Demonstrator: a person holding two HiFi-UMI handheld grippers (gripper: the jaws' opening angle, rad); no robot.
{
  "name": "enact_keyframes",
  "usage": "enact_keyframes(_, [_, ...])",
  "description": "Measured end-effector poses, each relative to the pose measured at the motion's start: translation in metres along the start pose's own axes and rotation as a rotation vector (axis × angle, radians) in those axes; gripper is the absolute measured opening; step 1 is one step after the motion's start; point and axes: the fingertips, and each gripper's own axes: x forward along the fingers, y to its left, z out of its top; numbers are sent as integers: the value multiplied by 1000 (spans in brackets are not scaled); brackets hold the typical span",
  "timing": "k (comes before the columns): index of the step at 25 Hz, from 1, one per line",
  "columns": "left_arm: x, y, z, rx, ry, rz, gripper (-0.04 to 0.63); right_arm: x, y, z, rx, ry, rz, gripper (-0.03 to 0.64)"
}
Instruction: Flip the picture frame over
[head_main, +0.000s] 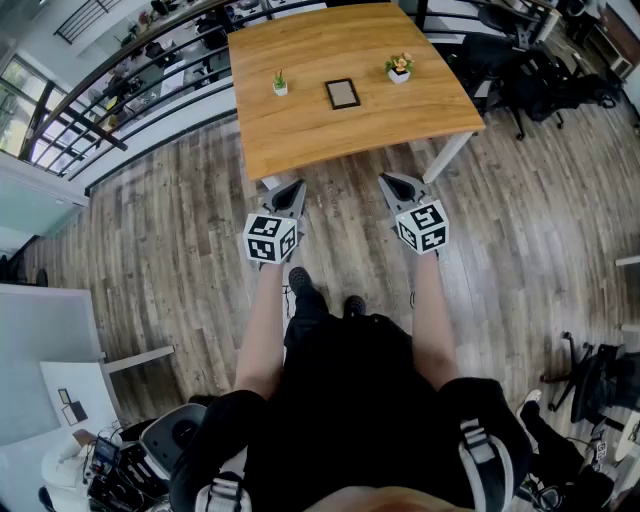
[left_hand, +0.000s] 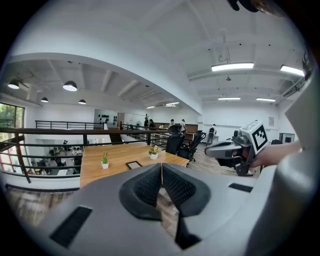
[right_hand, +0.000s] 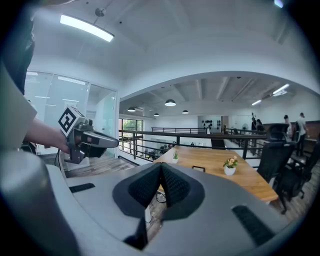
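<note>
The light wooden surface (head_main: 330, 135) stands on a plank floor (head_main: 180, 230). A dark-rimmed picture frame (head_main: 342, 93) lies flat near its middle. In the head view a small green plant (head_main: 280, 84) in a white pot stands at the frame's 9 o'clock and a flowering plant (head_main: 399, 68) at its 2 o'clock, both apart from it.

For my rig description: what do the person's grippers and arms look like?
The left gripper and right gripper are smooth grey wedges narrowing to a point, with black ribbed pads inside. Each carries a white cube printed with black square markers. The forearms are bare; the person wears a black top.
</note>
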Motion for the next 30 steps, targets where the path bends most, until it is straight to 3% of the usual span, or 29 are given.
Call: enact_keyframes(30, [38,-7,-1,20,32,-79,25,14,-20,-11,28,36,-31,8])
